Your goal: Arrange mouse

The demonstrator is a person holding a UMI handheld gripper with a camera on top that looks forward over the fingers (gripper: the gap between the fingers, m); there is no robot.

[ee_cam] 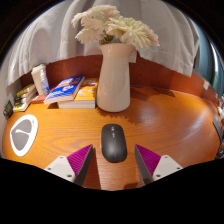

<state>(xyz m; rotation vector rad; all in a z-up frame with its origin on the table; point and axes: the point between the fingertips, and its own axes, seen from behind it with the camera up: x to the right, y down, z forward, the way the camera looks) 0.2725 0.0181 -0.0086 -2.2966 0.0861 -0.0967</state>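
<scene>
1. Gripper view is showing the gripper [115,160] hanging low over a wooden table [170,120], its two fingers spread apart and gripping nothing.
2. A dark mouse [114,142] is lying flat on the table between the fingers, with its far end reaching a little beyond their tips. A gap is showing on each side of it, so neither pad is touching it.
3. The mouse is looking smooth and oval, matte dark grey or black, with a thin line running down the middle of its back.
4. The pads [80,159] on the inner faces of the fingers are showing magenta, wedge-shaped as seen from here, on white finger bodies.
5. The tabletop is glowing a warm orange-brown, with a fine grain and a slight sheen.
6. Beyond the mouse, a tall cream vase [114,77] is standing upright, matte, with a narrow neck and a wider base. Pale cream flowers [115,28] are spreading from its top.
7. Just beside the vase, on its left, a small stack of books [72,92] is lying flat, the covers showing blue and yellow.
8. Nearer and further left, well apart from the mouse, a rounded white object [23,134] with a dark mark on it is resting on the wood; I cannot tell what it is.
</scene>
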